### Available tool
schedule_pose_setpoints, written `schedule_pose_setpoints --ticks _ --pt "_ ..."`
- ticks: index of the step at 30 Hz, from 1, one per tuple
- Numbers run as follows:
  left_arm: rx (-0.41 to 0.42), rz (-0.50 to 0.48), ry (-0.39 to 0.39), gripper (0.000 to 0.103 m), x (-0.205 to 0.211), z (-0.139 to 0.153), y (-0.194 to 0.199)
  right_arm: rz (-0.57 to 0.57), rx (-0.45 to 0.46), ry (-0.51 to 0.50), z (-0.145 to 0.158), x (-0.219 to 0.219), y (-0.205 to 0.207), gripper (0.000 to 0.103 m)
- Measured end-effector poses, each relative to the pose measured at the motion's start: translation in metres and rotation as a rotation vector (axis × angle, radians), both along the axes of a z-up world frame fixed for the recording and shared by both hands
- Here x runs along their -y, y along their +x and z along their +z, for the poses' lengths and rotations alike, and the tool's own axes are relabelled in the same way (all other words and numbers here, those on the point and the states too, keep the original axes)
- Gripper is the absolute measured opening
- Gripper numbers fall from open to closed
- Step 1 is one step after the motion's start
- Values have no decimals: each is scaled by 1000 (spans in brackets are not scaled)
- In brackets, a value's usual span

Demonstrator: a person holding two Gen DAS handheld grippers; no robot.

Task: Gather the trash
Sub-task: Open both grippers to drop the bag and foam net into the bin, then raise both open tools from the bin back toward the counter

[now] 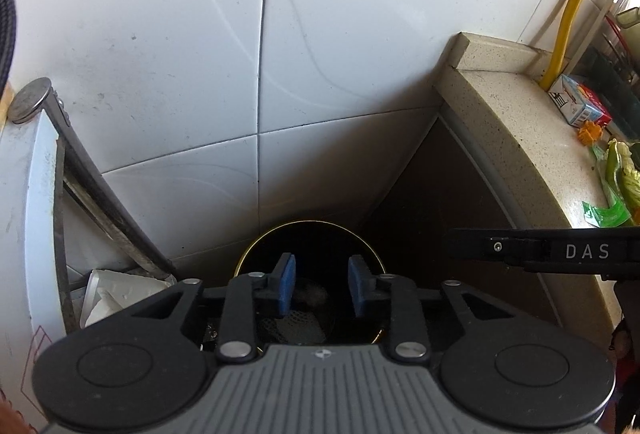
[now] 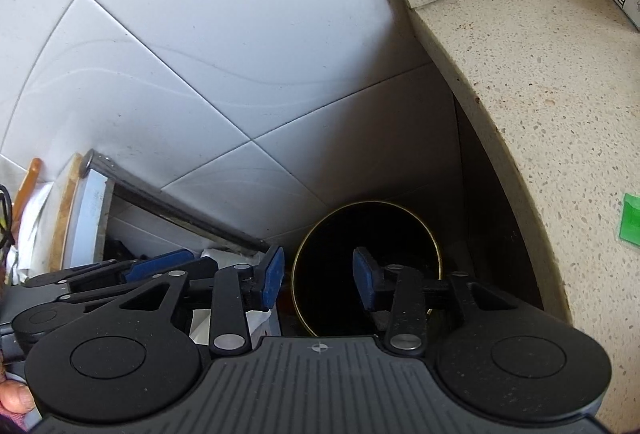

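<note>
Dark round bin (image 1: pixel 312 234), floor corner beside table (image 1: pixel 500 114), positioned to receive trash; left gripper (image 1: pixel 322 288) and right gripper (image 2: pixel 318 280) above, fingers open, empty; green wrappers (image 1: pixel 608 212) on table

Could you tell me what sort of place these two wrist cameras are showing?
Most likely a home kitchen corner: white wall tiles, a speckled stone countertop with a small carton and green wrappers on it, and a dark round bin on the floor beside it.
</note>
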State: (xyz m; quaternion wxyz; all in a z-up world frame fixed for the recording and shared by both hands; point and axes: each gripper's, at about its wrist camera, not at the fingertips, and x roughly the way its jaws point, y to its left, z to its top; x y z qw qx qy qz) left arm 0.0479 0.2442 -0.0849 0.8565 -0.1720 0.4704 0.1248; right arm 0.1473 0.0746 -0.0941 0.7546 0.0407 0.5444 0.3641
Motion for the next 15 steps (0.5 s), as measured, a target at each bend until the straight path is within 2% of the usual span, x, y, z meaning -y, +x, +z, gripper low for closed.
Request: schedule_pose_setpoints --ticks 6,15 --pt "-2 -1 6 36 2 2 -1 -6 3 5 2 5 -1 51" --pt "1 8 9 42 1 6 -5 -19 6 9 5 9 -4 53"
